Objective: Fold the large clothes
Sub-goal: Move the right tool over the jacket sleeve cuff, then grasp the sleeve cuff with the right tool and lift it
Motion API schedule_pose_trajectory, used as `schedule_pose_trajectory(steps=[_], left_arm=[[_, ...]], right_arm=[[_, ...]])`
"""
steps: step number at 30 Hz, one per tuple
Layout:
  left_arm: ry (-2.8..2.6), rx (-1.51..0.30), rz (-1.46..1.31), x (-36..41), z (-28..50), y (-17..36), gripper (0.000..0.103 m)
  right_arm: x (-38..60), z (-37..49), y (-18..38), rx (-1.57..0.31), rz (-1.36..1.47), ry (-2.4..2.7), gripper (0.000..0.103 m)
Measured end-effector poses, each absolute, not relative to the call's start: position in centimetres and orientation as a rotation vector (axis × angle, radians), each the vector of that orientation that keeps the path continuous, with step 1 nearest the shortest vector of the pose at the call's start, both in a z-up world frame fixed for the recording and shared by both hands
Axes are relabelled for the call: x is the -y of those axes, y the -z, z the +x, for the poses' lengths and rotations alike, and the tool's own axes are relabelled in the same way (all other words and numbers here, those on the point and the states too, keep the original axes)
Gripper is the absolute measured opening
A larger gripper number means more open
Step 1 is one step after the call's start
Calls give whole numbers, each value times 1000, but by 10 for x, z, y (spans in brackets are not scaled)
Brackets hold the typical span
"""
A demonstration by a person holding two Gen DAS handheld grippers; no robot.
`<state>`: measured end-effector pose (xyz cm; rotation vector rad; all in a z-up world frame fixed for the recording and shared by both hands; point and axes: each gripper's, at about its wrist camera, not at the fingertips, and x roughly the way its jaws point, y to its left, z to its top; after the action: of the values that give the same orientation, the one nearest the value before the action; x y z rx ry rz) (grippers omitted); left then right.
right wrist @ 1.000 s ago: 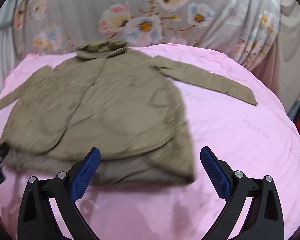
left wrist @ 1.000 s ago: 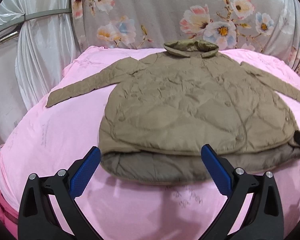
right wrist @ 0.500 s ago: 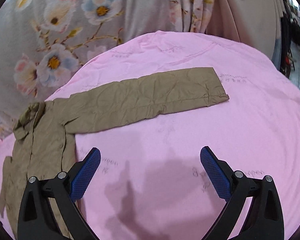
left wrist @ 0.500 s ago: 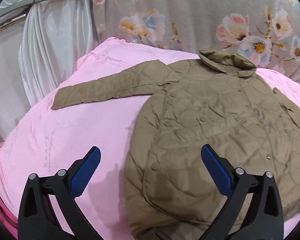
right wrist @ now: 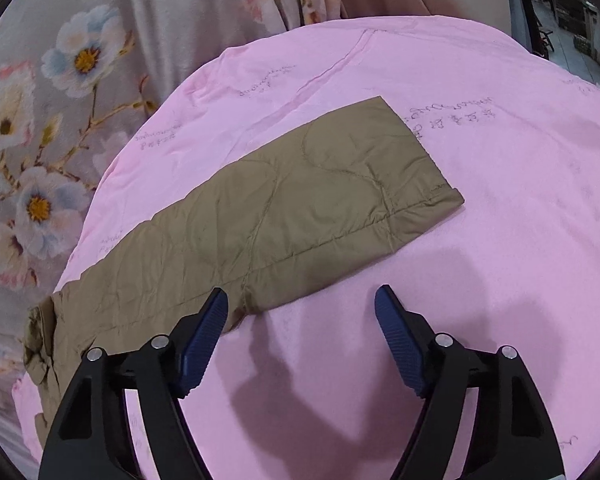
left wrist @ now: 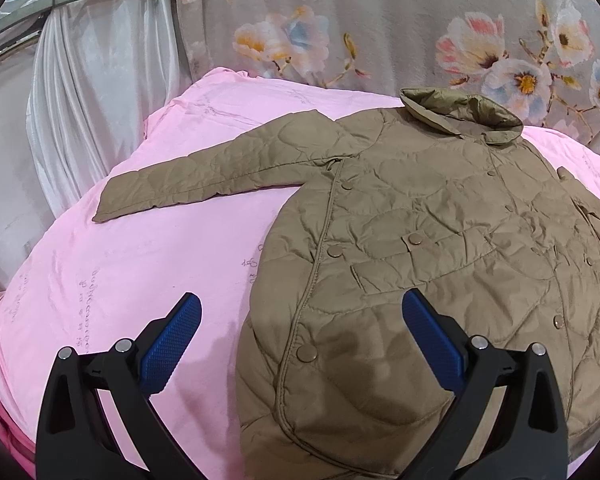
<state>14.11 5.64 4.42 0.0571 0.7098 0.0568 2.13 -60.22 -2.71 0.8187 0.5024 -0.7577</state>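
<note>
Hovering with jaws spread and empty, the left gripper [left wrist: 298, 334] and right gripper [right wrist: 300, 312] flank a quilted jacket [left wrist: 440, 248] spread flat on the pink bedsheet [left wrist: 148, 264], where a shallow pinch on its slippery sleeve [right wrist: 292, 200] risks slipping mid-fold.
</note>
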Motion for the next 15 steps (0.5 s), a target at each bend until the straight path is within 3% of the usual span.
schedule_pose_trajectory(steps=[2,5,8,15], left_arm=[[-53,-716,60,-55,143,-42,98],[-52,-723,65,-54,145,-39,98],[-53,-723,71,-54,148,-39,98],[-67,-729,59,-61,157,-41,98]], right_arm=[[605,28,24,-500,808,779,44],[612,40,19,-502,815,798,14],[605,54,-4,-469,776,785,6],[460,133,-129,-346,354,504,5]])
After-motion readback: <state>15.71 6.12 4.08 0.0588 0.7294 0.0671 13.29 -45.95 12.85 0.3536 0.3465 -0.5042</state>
